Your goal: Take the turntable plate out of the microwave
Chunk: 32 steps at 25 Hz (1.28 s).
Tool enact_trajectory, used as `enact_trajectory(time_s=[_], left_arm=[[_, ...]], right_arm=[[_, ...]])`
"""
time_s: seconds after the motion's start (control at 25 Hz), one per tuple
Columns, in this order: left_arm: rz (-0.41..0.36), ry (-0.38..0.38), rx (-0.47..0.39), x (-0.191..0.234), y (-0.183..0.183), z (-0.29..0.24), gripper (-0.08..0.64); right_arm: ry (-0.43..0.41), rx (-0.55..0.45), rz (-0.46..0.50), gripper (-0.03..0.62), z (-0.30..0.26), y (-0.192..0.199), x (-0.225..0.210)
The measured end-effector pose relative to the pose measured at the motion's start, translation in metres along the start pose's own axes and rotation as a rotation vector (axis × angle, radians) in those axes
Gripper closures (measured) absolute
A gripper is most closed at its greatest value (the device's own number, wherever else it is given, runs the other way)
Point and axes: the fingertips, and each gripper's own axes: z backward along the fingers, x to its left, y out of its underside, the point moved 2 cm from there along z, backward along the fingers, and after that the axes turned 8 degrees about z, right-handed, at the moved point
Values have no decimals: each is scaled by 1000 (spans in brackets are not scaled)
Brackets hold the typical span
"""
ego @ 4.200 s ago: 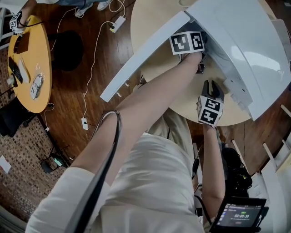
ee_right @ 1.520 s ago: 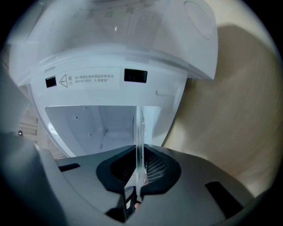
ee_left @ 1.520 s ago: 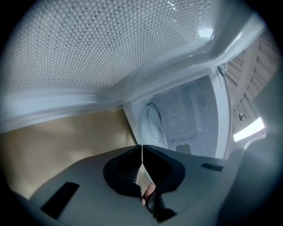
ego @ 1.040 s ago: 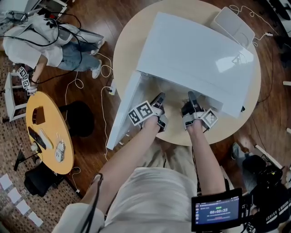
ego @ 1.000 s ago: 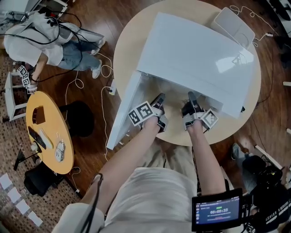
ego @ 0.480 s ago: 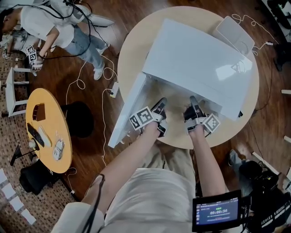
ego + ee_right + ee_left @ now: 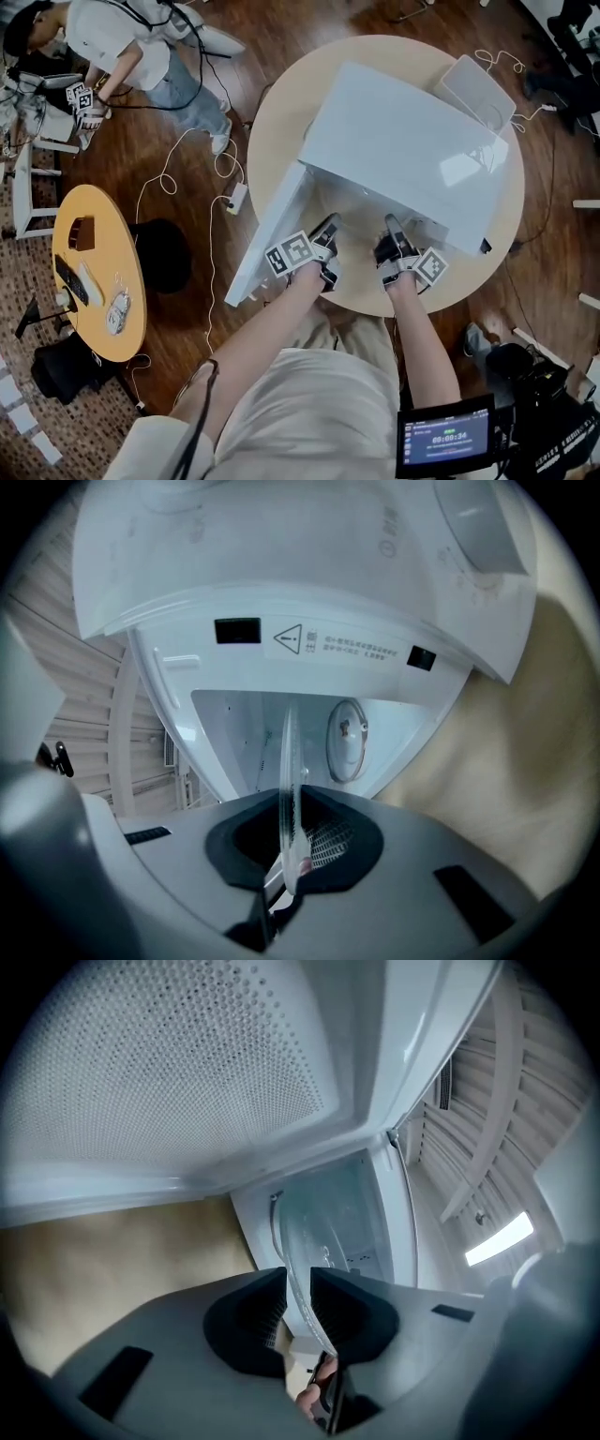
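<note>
For withdrawal, the turntable plate (image 7: 286, 752) is pinched by the fingers of the right gripper (image 7: 289, 803); those of the left gripper (image 7: 298, 1288), just opened, are spread around its rim.

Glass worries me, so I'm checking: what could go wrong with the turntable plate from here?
1. The left gripper has just been opening; its jaws stand loose around the rim of the clear glass turntable plate, so only the right gripper clamps it; it could tilt or slip out.
2. The plate is at the mouth of the white microwave; a sagging rim might knock the cavity frame or the open white door.
</note>
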Motion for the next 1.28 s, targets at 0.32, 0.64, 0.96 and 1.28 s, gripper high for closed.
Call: enact_trajectory(time_s=[0.32,0.64,0.96,1.28], left_arm=[[2,13,28,-5,6,10,497],[-24,52,71,-13,15,23,497],[-22,102,99,-26,23,37,497],[-4,95,45,-20,23,55,497]], right_arm=[[8,23,0,568,16,8,10],[-11,54,7,568,29,7,21],[-39,100,3,568,39,4,36],[-78,184,25,568,49,10,40]])
